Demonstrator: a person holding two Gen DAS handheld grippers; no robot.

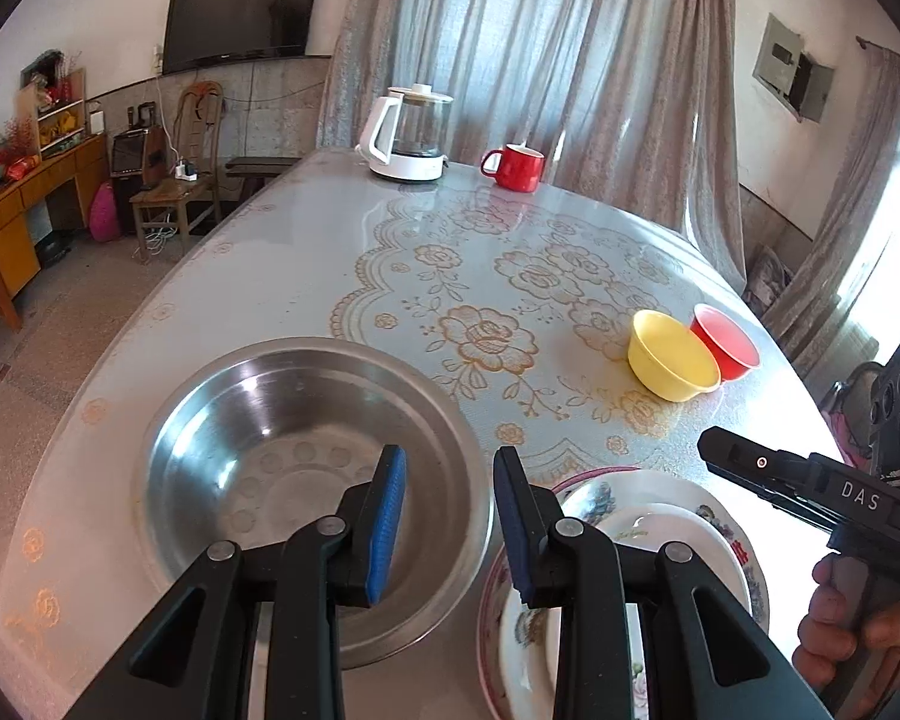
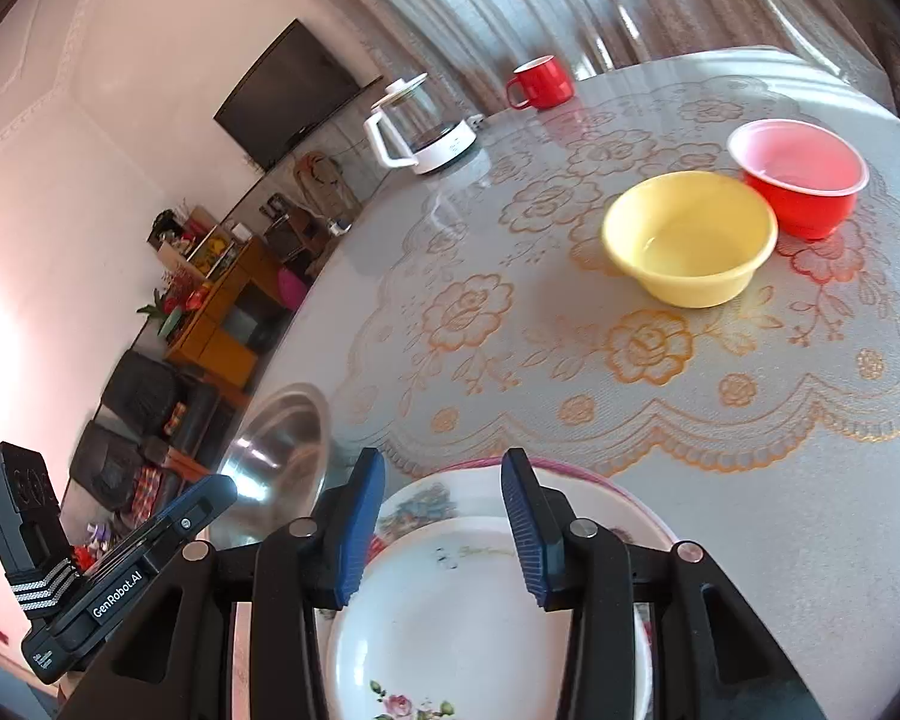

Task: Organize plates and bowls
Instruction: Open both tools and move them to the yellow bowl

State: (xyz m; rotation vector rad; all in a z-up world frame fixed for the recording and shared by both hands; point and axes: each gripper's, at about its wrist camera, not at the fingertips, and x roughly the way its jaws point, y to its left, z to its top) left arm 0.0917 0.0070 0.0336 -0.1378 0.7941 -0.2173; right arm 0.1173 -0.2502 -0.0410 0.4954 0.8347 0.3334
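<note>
Both tools gape empty: the right tool [image 2: 443, 516], over the stacked plates [image 2: 480, 630], seems nearer the yellow bowl [image 2: 690, 237] than the left tool [image 1: 450, 516].

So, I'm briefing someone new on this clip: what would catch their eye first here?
Probably the big steel basin at the near table edge, beside the stacked floral plates under the open right tool. Next, the yellow bowl touching the red bowl further out, with a red mug and kettle at the far edge.
</note>
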